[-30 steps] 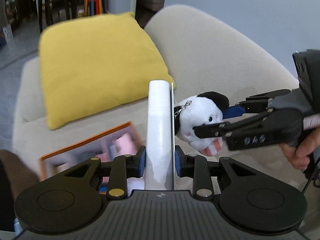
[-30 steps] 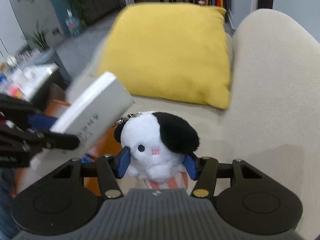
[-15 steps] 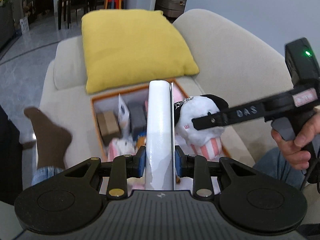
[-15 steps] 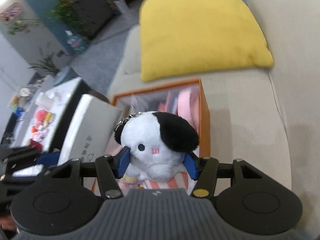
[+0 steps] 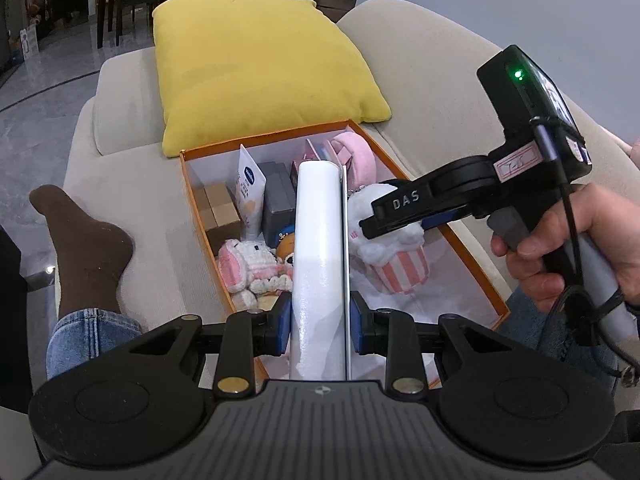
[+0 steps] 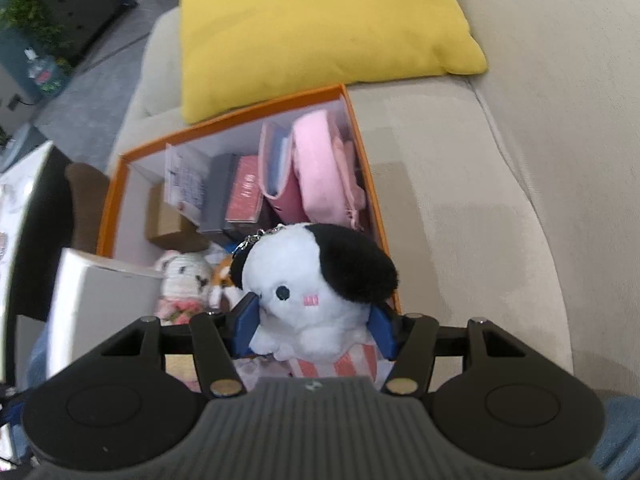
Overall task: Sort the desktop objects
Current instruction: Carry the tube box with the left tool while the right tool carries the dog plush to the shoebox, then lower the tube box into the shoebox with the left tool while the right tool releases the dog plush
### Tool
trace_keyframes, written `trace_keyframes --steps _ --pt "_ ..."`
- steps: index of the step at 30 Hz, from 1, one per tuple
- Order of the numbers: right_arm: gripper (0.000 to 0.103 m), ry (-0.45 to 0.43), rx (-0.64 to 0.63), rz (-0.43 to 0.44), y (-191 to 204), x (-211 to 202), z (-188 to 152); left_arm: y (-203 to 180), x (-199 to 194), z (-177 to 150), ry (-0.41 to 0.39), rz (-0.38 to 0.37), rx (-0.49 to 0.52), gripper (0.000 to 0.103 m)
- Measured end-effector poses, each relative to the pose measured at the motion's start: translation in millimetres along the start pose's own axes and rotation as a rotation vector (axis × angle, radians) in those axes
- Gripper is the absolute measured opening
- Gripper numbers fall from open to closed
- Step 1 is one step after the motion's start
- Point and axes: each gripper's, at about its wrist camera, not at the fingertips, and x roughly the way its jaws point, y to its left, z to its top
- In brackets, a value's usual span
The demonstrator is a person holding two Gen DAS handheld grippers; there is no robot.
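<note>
1. My left claw (image 5: pixel 320 322) is clamped on a tall white box (image 5: pixel 320 240), glossy, narrow and upright, its blue pads pressed flat to both sides.
2. My right claw (image 6: pixel 314 326) squeezes a plush dog (image 6: pixel 316 284): white body, black floppy ear, pink cheek mark, a metal chain at its head, sitting in a pink-and-white striped cup.
3. In the left view the plush dog (image 5: pixel 390 248) hangs at 3 o'clock of the white box, just beside it, both over the orange box (image 5: pixel 472 248).
4. The orange box lies open on a beige sofa (image 5: pixel 432 92), with a yellow cushion (image 5: pixel 260 60) at its 12 o'clock edge.
5. Inside it I see a pink pouch (image 6: pixel 320 172), a grey carton (image 5: pixel 278 204), brown cartons (image 5: pixel 220 208) and a crocheted toy (image 5: pixel 252 268); something orange beside that toy is too hidden to name, perhaps another plush.
</note>
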Motion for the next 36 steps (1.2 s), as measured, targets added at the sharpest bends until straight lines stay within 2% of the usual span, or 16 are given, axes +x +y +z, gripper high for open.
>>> trace_keyframes --steps 6,13,20,26,28,30,32,34,36 --pt "0.063 0.018 -0.029 -0.022 7 1 1 3 9 0 0.012 -0.027 0.020 0.033" --pt "0.064 0.016 -0.047 -0.031 3 -5 5 1 14 3 0.031 -0.012 0.047 0.033" --pt "0.054 -0.004 -0.093 -0.016 -2 -17 7 -6 17 3 0.050 -0.004 0.062 0.033" --pt "0.051 -0.099 -0.269 -0.029 10 -32 7 -8 16 5 0.061 0.010 0.062 0.033" --pt "0.047 -0.099 -0.314 -0.006 14 -29 10 -10 16 6 0.061 0.013 0.066 0.033" --pt "0.033 -0.069 -0.356 0.016 17 -21 13 -11 16 6 0.060 0.011 0.075 0.033" --pt "0.031 -0.029 -0.398 0.010 20 -10 13 -13 16 6 0.062 0.008 0.086 0.033" --pt "0.028 -0.046 -0.452 -0.023 24 -5 10 -14 16 6 0.068 0.009 0.095 0.033" --pt "0.025 -0.025 -0.460 -0.022 22 3 12 -13 17 6 0.074 0.013 0.098 0.033"
